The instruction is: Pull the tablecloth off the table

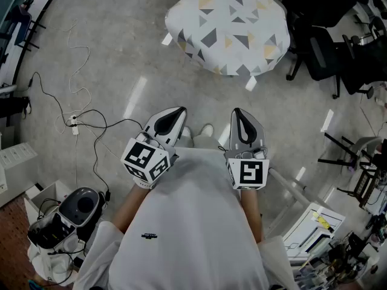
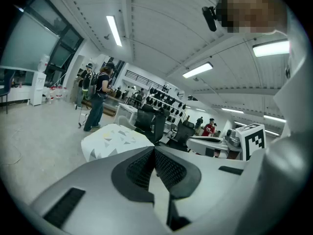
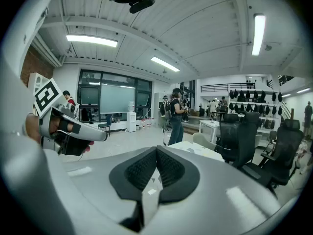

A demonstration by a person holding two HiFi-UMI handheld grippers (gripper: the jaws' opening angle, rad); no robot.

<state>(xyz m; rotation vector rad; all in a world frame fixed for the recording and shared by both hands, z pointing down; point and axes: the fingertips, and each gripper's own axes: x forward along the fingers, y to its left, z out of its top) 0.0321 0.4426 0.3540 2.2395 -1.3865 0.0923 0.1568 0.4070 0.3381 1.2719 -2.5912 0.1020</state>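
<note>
Tablecloth [image 1: 230,26] ahead, chairs [image 1: 329,47] right of it

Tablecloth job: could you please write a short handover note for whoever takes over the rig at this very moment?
Left gripper: jaws shut, nothing between them.
Right gripper: jaws shut, nothing between them.
Tablecloth: white with a triangle print, draped over the table, which is hidden under it. It lies ahead across the floor, and neither gripper touches it.
Done: nothing yet; the cloth is on.
Left: step up to the table, open a gripper, grip an edge of the cloth and pull it off. Probably best to mind the cables on the floor at the left and the office chairs beside the table.
</note>
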